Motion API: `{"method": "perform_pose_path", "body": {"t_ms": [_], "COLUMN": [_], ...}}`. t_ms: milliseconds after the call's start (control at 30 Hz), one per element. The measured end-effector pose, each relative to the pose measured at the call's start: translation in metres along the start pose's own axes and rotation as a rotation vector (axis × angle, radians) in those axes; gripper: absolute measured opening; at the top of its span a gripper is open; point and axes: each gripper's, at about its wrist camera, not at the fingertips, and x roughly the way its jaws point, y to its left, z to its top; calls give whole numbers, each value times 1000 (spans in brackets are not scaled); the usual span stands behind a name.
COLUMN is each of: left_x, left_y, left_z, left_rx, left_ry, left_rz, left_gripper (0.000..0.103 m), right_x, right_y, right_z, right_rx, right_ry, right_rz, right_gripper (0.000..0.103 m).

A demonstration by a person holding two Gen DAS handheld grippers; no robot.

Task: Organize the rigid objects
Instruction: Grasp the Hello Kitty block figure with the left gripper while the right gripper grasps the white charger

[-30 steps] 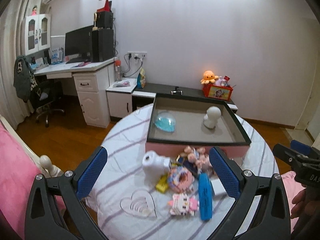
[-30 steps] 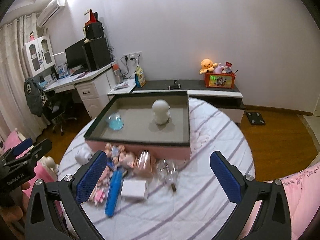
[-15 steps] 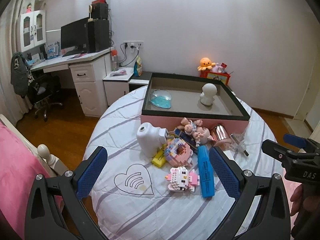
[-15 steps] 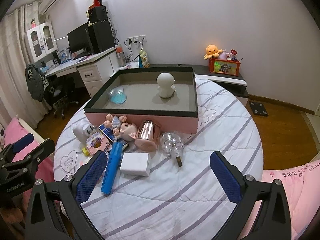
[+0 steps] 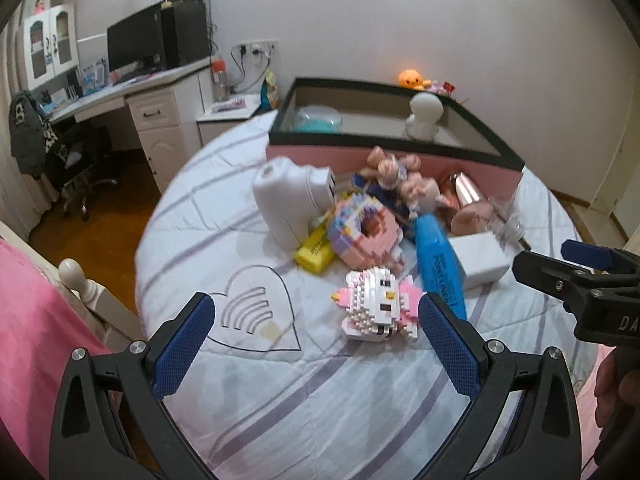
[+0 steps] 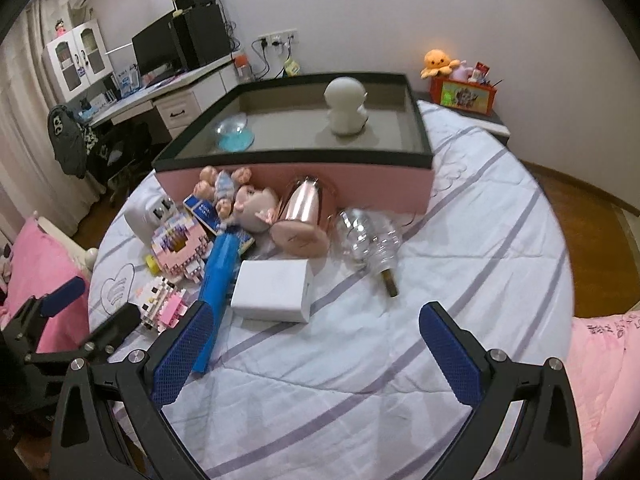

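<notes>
A pink box with a dark rim (image 5: 486, 142) (image 6: 420, 120) stands at the back of the round bed; a white figure (image 6: 346, 108) and a clear dome on a blue base (image 6: 235, 135) are inside. In front lie a white camera-like gadget (image 5: 294, 200), a pink block ring (image 5: 366, 234), a white-pink block figure (image 5: 380, 306), a blue case (image 5: 440, 264) (image 6: 220, 280), a white box (image 6: 274, 290), a rose-gold cup (image 6: 302, 216), a clear bulb (image 6: 370, 242) and dolls (image 6: 240, 200). My left gripper (image 5: 316, 342) is open, just short of the block figure. My right gripper (image 6: 316, 348) is open, just short of the white box.
The bed cover (image 6: 460, 240) is white with purple stripes and a heart mark (image 5: 256, 312). Pink bedding (image 6: 608, 380) lies at the right edge. A desk with monitor (image 5: 136, 52) and a chair (image 5: 76, 160) stand on the left; a low cabinet with toys (image 6: 464, 88) is behind.
Both grippers have moved forward and down toward the pile of objects on the bed. Both stay open and empty.
</notes>
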Motion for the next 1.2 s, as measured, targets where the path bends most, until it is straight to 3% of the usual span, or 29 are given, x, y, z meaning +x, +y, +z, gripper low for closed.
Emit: {"method": "perform_pose_path", "body": {"t_ms": [233, 433, 733, 833, 900, 1033, 1200], "left_x": [13, 26, 26, 23, 24, 30, 24], "left_y": [-7, -14, -14, -16, -16, -7, -14], "left_z": [0, -2, 2, -1, -3, -3, -6], "left_rx": [21, 45, 37, 56, 58, 13, 57], "left_ry": [28, 40, 38, 26, 19, 21, 19], "left_rz": [-38, -46, -116, -89, -63, -96, -116], "left_gripper": [103, 102, 74, 77, 90, 92, 87], "right_x": [13, 29, 34, 38, 44, 46, 45], "right_y": [3, 8, 18, 22, 20, 21, 22], "right_z": [2, 2, 9, 5, 3, 5, 3], "right_rx": [4, 2, -31, -42, -37, -38, -66], "right_ry": [25, 59, 61, 80, 85, 70, 58], "right_rz": [23, 39, 30, 28, 21, 10, -12], "right_gripper": [96, 78, 76, 76, 75, 75, 66]}}
